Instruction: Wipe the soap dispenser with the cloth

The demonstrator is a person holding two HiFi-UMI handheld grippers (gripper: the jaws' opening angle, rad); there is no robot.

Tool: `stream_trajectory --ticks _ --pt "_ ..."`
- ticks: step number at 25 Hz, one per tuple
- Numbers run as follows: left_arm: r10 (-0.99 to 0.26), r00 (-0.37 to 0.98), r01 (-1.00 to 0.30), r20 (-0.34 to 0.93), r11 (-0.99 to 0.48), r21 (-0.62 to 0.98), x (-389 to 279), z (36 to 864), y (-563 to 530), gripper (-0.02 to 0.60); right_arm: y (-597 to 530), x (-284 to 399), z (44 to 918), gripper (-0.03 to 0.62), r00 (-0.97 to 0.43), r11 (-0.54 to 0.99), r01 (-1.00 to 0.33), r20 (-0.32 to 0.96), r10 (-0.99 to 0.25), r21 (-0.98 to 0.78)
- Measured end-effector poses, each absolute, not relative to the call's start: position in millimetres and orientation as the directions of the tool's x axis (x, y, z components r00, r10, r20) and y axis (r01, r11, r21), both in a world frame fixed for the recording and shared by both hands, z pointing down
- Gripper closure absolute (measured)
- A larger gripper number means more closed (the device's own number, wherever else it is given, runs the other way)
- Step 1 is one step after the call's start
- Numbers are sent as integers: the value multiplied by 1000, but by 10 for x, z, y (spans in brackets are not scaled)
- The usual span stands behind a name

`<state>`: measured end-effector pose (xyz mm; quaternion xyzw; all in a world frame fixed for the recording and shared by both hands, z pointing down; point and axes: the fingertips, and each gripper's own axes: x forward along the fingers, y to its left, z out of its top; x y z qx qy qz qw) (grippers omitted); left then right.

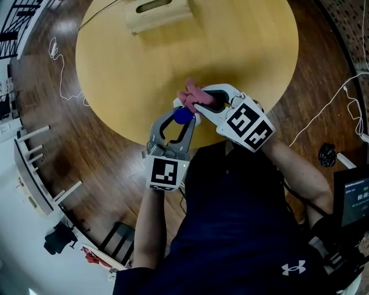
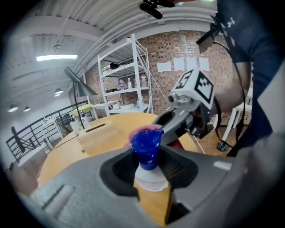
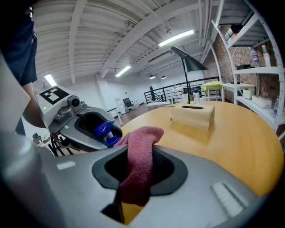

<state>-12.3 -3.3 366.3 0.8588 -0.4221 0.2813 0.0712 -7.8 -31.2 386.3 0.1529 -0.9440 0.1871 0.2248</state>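
Observation:
My left gripper (image 1: pixel 180 122) is shut on the soap dispenser (image 2: pixel 146 143), a bottle with a blue pump head and white collar, held just off the near edge of the table. The bottle's body is hidden between the jaws. In my right gripper (image 1: pixel 202 103) is a pink-red cloth (image 3: pixel 139 156), and the gripper is shut on it. The cloth (image 1: pixel 192 94) bunches out past the fingertips and touches the far side of the blue pump head (image 1: pixel 183 115). In the right gripper view the left gripper (image 3: pixel 84 127) and the pump (image 3: pixel 105 129) sit just left of the cloth.
The round yellow table (image 1: pixel 242 46) carries a wooden tissue box (image 1: pixel 159 12) at its far side. White cables (image 1: pixel 57 69) lie on the wood floor at left and right. A white shelf unit (image 2: pixel 127 75) stands by the brick wall.

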Motion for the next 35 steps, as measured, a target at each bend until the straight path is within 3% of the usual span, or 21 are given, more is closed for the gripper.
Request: stream_trajectory --ticks 8,12,15,22,24,30,35 --pt "-687 482 -755 544 -640 -140 -75 3714 -93 441 -705 -462 3868 484 -843 945 -288 509 -174 -154" --pt "-740 438 -855 510 -518 -19 -78 3653 -94 281 -773 -270 3780 484 -860 915 -345 462 -218 -210" --pt "-782 313 -924 539 -382 -17 -145 3762 -29 215 -640 -35 3723 484 -865 901 -355 452 -216 -248" --pt "-780 236 -908 579 -390 -155 -154 3918 -83 228 -261 -165 3780 484 -874 923 -279 468 -129 -266" --pt "-775 238 -874 585 -433 -219 -171 3982 -128 304 -330 -217 3828 484 -875 920 -289 462 -143 -263" --pt "-749 301 -829 590 -512 -227 -171 4077 -75 304 -722 -320 4018 484 -799 894 -409 546 -254 -182" --pt "-768 260 -821 585 -494 -285 -199 4123 -39 289 -502 -189 3781 484 -800 909 -392 541 -260 -143"
